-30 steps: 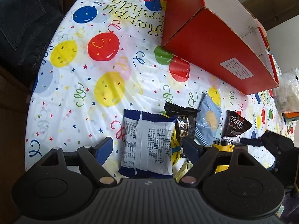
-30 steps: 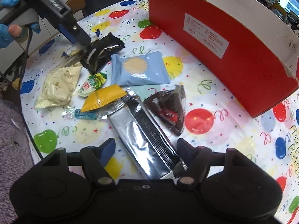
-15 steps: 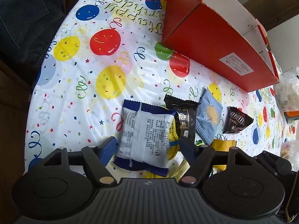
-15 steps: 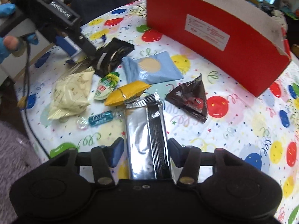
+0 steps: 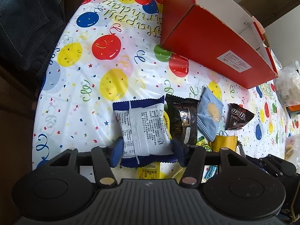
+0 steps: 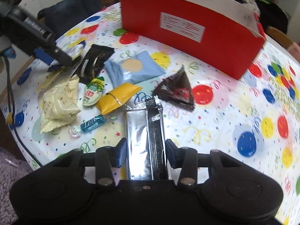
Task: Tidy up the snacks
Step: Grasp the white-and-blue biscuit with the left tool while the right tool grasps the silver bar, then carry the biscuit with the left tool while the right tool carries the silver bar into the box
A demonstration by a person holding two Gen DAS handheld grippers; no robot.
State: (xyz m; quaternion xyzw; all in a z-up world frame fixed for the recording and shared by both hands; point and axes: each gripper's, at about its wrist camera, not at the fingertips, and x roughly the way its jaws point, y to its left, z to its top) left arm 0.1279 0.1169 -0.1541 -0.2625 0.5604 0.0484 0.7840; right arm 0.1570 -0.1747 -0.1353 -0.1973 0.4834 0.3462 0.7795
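Two snacks sat between my jaws, both on the near side of the red box (image 5: 211,43). My left gripper (image 5: 146,150) had just been closing and squeezed the puffy blue-and-white packet (image 5: 144,127) at its sides. It looked light and soft. My right gripper (image 6: 145,151) had just been closing too and pinched the slippery silver bar (image 6: 144,131) near its end.

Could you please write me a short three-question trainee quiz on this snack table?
1. True or false: the red box lies flat and closed.
2. Which packet sits between the right gripper's fingers? A) silver bar B) yellow packet
3. What does the left gripper pinch?

Key: 1 false, it stands open-topped. 2 A. 3 The blue-and-white packet; both grippers' jaws have just been closing onto their packets.
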